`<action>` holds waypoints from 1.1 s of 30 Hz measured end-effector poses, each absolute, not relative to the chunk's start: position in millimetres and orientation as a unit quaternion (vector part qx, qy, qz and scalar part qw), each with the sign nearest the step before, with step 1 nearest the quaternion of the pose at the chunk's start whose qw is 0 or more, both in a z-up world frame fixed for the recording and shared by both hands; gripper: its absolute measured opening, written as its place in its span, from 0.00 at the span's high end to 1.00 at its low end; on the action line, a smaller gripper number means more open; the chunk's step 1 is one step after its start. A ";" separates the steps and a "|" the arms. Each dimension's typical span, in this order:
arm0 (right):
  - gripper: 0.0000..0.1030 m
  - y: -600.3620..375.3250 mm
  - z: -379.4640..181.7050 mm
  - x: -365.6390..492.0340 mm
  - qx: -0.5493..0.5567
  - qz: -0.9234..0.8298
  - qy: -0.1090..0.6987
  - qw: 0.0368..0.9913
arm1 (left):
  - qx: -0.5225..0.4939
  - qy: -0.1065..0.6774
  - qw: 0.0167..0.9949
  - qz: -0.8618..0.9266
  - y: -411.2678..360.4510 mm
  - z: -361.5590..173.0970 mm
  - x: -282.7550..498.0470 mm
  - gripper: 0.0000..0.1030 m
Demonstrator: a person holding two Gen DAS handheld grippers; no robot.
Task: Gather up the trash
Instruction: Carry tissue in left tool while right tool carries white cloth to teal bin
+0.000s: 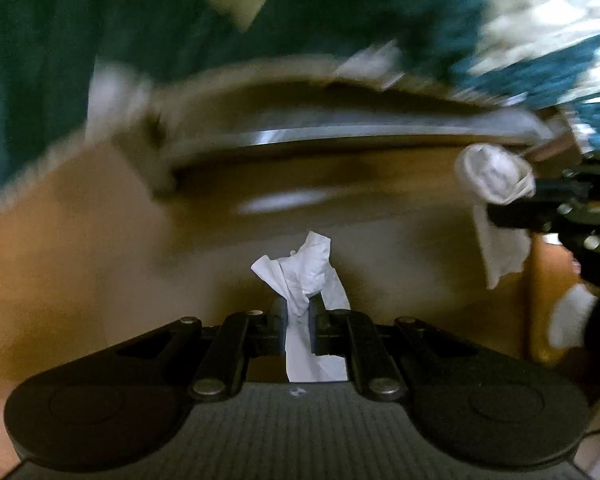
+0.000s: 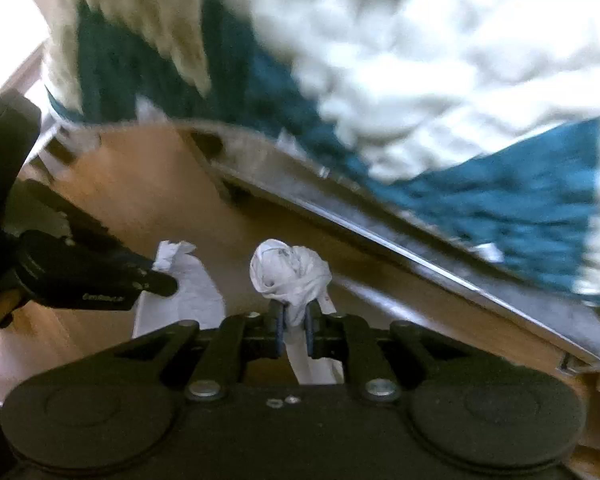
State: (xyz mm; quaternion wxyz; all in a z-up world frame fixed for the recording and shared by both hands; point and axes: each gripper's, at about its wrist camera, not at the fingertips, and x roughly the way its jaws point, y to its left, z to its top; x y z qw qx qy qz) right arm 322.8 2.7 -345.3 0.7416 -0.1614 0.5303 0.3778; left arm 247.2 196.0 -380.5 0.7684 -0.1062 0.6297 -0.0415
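While both views are smeared by blur, the two grips read clearly. The left gripper [image 1: 300, 312] has its jaws nearly closed, pinching a crumpled white tissue [image 1: 306, 270] whose top flares above the fingertips and whose tail hangs down between the fingers. At the right edge of the left wrist view, the right gripper [image 1: 496, 210] comes in from the side with a balled white wad [image 1: 494, 176] at its tip, a loose strip trailing below.

From the right wrist view, the right gripper [image 2: 294, 320] is likewise almost closed on that wad [image 2: 288, 270], knotted and round above the pads, with a tail running down between the fingers. The left gripper [image 2: 168, 282] enters from the left, its tissue [image 2: 180, 280] just beside the tip.

Below both lie a wooden surface [image 1: 80, 240] and a metal strip [image 1: 340, 136], with a teal-and-white rug [image 2: 500, 200] beyond.
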 end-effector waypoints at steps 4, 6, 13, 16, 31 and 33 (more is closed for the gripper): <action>0.90 -17.4 -286.0 312.3 -0.141 0.368 0.509 0.765 | -0.092 0.602 0.790 -0.076 175.9 -321.4 254.2 0.90; 0.90 -29.4 -257.2 307.0 -0.128 0.360 0.501 0.777 | -0.085 0.584 0.803 -0.089 171.9 -282.1 264.3 0.90; 0.90 -77.5 -163.6 283.1 -0.090 0.335 0.462 0.816 | -0.085 0.535 0.835 -0.101 133.5 -180.2 260.2 0.90; 0.90 -100.2 -120.8 272.1 -0.082 0.325 0.434 0.837 | -0.083 0.508 0.852 -0.100 113.3 -144.4 252.7 0.90; 0.90 -233.3 58.5 208.0 -0.047 0.267 0.335 0.902 | -0.051 0.382 0.913 -0.130 -10.8 36.3 208.3 0.90; 0.90 -254.1 75.5 199.9 -0.046 0.254 0.320 0.911 | -0.043 0.361 0.921 -0.139 -33.5 61.1 203.7 0.90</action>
